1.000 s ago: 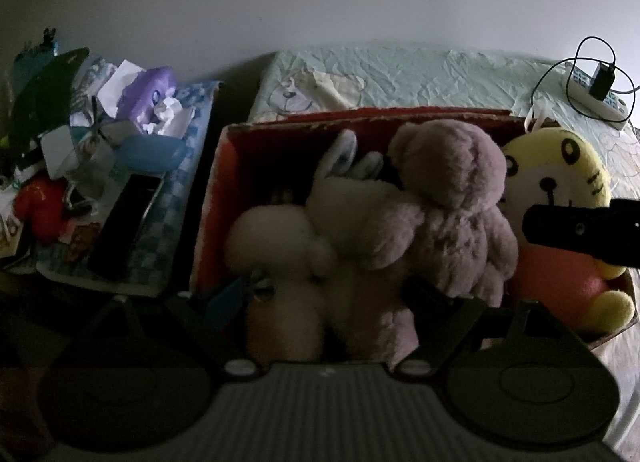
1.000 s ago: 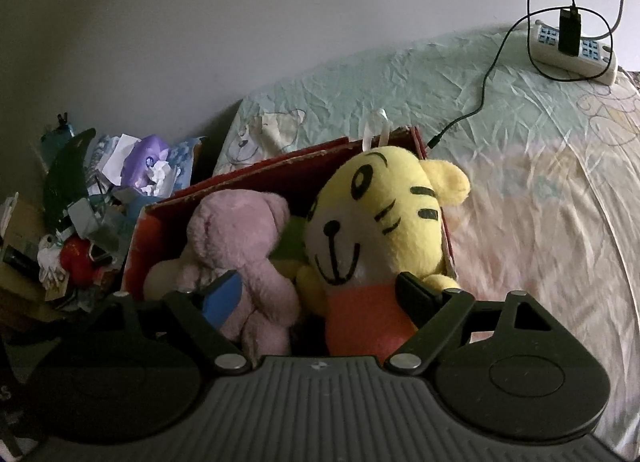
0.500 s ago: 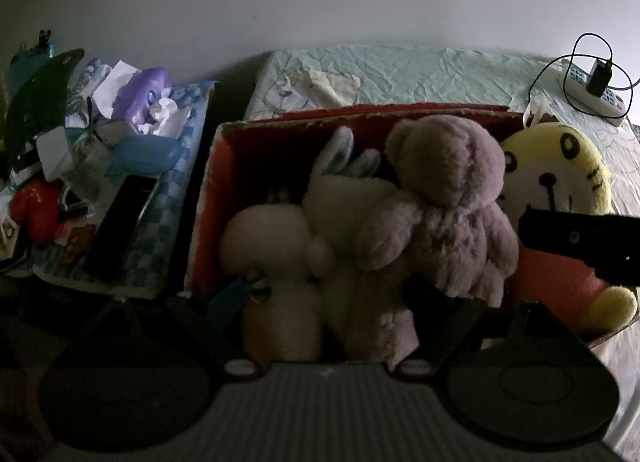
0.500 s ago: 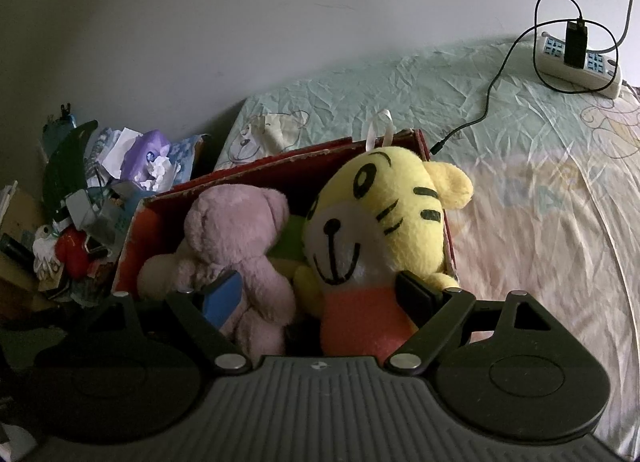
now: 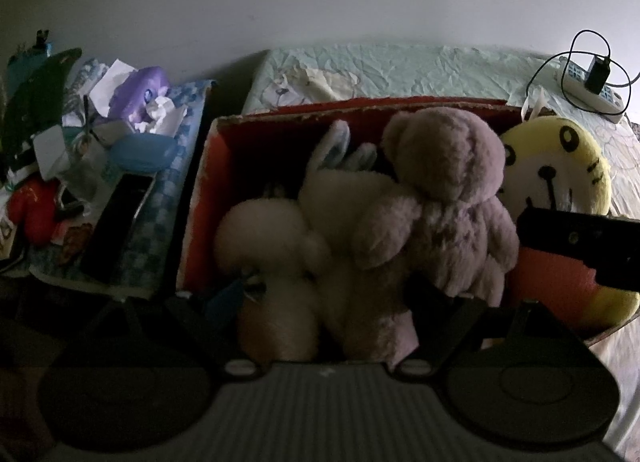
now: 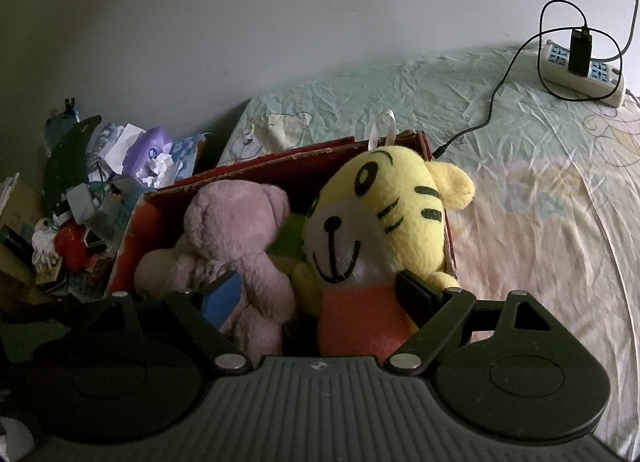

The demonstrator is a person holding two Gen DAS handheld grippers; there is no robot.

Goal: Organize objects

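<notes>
A red cardboard box (image 5: 360,105) (image 6: 280,159) sits on the bed, packed with plush toys. Inside are a pink bear (image 5: 444,189) (image 6: 236,229), a cream plush (image 5: 268,238), a white bunny (image 5: 340,189) and a yellow tiger in an orange shirt (image 5: 560,165) (image 6: 376,213) at the right end. My left gripper (image 5: 332,300) is open over the box's near side, with the cream plush and the bear's legs between its fingers. My right gripper (image 6: 320,298) is open wide, with the tiger's orange body and the bear's leg between its fingers. Its black body (image 5: 580,246) shows in the left wrist view.
A white power strip with a black charger and cable (image 6: 580,69) (image 5: 592,85) lies on the far right of the wrinkled pale sheet (image 6: 520,201). Left of the box a cluttered side surface (image 5: 80,161) holds a purple toy (image 5: 140,91), papers and a dark flat device. A wall stands behind.
Both views have drifted slightly; the box and toys sit a little more to the left in the left wrist view. Neither gripper's fingers have changed their spread.
</notes>
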